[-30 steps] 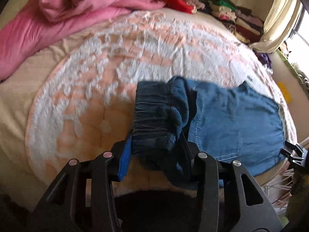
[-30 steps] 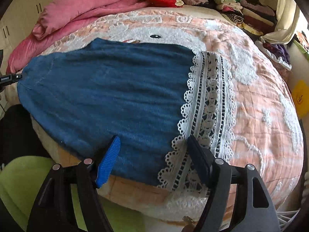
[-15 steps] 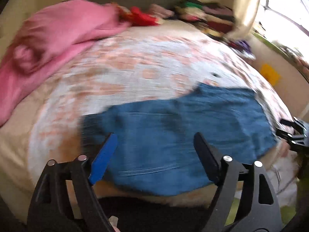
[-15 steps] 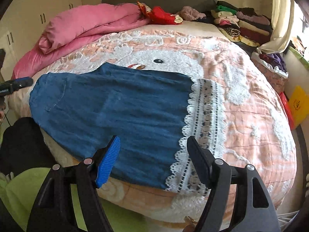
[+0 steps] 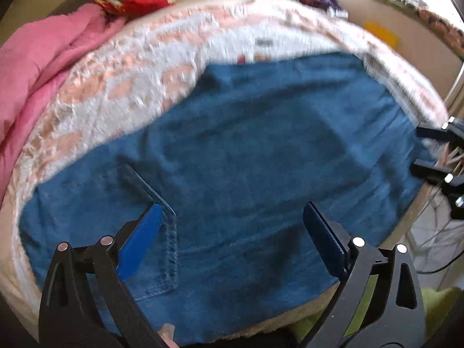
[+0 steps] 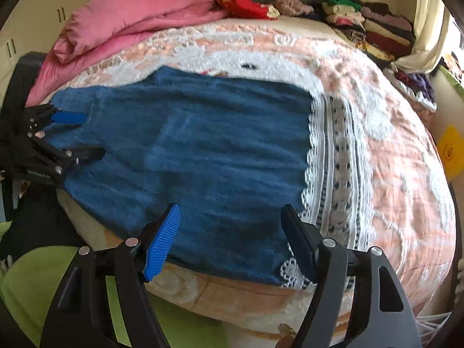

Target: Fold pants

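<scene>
Blue denim pants (image 6: 203,133) lie spread flat on the bed, their white lace hem (image 6: 333,156) to the right. My left gripper (image 5: 232,211) hovers over the waist end beside a stitched pocket (image 5: 168,249). Its jaws are opening wide, with denim below them and nothing pinched. In the right wrist view, this left gripper (image 6: 87,134) shows at the pants' left end. My right gripper (image 6: 230,213) stands open over the near edge of the pants, close to the lace, gripping nothing. It also appears at the right edge of the left wrist view as the right gripper (image 5: 417,150).
A peach and white bedspread (image 6: 391,159) covers the bed. A pink quilt (image 6: 130,20) is bunched at the back left, stacked clothes (image 6: 377,26) at the back right. A green surface (image 6: 29,284) lies below the bed's near edge.
My left gripper let go of the bunched waist end, opened wide and swung over the pants. The pants now lie flat. The right gripper barely moved.
</scene>
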Available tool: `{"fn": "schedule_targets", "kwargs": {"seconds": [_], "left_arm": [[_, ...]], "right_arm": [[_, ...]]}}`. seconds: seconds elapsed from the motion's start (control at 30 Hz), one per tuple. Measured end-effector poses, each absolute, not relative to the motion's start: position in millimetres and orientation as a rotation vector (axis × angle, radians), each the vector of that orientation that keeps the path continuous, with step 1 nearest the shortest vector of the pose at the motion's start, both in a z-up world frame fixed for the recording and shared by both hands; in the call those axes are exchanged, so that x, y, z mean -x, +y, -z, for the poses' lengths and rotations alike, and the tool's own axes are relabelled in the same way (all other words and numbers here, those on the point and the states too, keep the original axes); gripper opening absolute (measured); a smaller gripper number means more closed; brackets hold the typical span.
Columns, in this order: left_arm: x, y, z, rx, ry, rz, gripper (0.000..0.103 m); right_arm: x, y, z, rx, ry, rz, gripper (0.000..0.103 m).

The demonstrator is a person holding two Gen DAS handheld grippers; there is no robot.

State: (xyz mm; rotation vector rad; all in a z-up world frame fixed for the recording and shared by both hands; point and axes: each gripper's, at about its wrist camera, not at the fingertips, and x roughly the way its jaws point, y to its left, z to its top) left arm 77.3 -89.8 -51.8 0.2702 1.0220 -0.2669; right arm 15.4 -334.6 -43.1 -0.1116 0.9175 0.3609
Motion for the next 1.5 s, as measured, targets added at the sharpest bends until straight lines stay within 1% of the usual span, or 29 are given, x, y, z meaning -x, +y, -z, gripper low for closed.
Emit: {"fn": "schedule_targets", "kwargs": {"seconds": [0.03, 0.1, 0.17, 0.3, 0.6, 0.8, 1.03, 1.23, 1.5], "left_arm": [[-79, -88, 59, -0.268, 1.042, 0.265, 0.093], [-80, -84, 60, -0.243, 1.049, 0.273, 0.093], [-80, -80, 58, -0.222, 1.048, 0.279, 0.093], [-72, -80, 50, -0.216, 1.017, 0.274, 0.093], [-64, -87, 9, -0.171, 0.945, 0.324, 0.093], [-77, -107, -12, -0.201, 0.907, 0.355, 0.093], [-98, -148, -32, -0.272, 0.864, 0.422, 0.093], [-123, -188, -35, -0.299, 0.869, 0.501, 0.093], [-156, -236, -18, -0.368, 0.896, 0.565, 0.093]], "right_arm": [[-16, -336, 48, 0.112, 0.934, -0.348, 0.08], [-18, -339, 54, 0.096, 0.944, -0.348, 0.08], [-17, -337, 54, 0.107, 0.942, -0.344, 0.083], [-14, -338, 45, 0.074, 0.934, -0.363, 0.083], [-5, -369, 13, -0.009, 0.854, -0.316, 0.083], [3, -399, 2, -0.04, 0.819, -0.254, 0.083], [11, -427, 0, -0.087, 0.806, -0.203, 0.083], [18, -440, 6, -0.122, 0.814, -0.2, 0.083], [14, -445, 28, -0.215, 0.851, -0.243, 0.083]]}}
